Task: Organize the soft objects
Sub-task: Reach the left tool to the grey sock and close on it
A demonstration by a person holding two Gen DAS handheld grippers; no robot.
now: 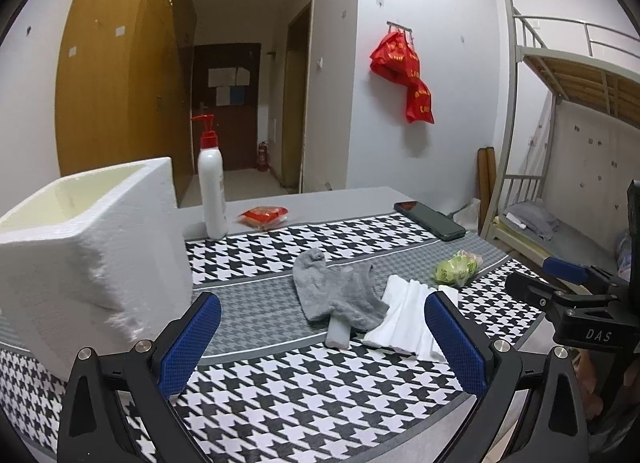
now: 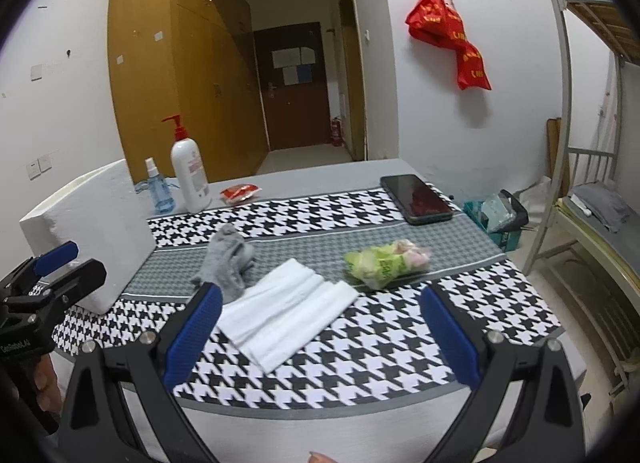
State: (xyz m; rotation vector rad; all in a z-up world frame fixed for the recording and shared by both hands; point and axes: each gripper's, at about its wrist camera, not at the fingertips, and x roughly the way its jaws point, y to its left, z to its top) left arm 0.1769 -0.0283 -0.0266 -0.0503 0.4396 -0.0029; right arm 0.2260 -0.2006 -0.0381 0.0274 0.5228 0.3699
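A grey sock (image 1: 336, 289) (image 2: 230, 263) lies crumpled on the houndstooth cloth, its edge over a folded white cloth (image 1: 408, 321) (image 2: 286, 313). A green soft packet (image 1: 456, 269) (image 2: 384, 261) lies to the right of them. A white foam box (image 1: 88, 239) (image 2: 92, 239) stands at the left. My left gripper (image 1: 320, 339) is open and empty, just short of the sock and cloth. My right gripper (image 2: 320, 331) is open and empty, with the white cloth between its fingers. Each gripper shows in the other's view, the right one (image 1: 560, 283) and the left one (image 2: 56, 275).
A white pump bottle (image 1: 212, 191) (image 2: 191, 179), a blue spray bottle (image 2: 158, 193) and a red snack packet (image 1: 264, 216) (image 2: 239, 193) stand at the table's back. A black phone (image 1: 430, 220) (image 2: 416, 199) lies back right. A metal bunk bed (image 1: 560, 135) is to the right.
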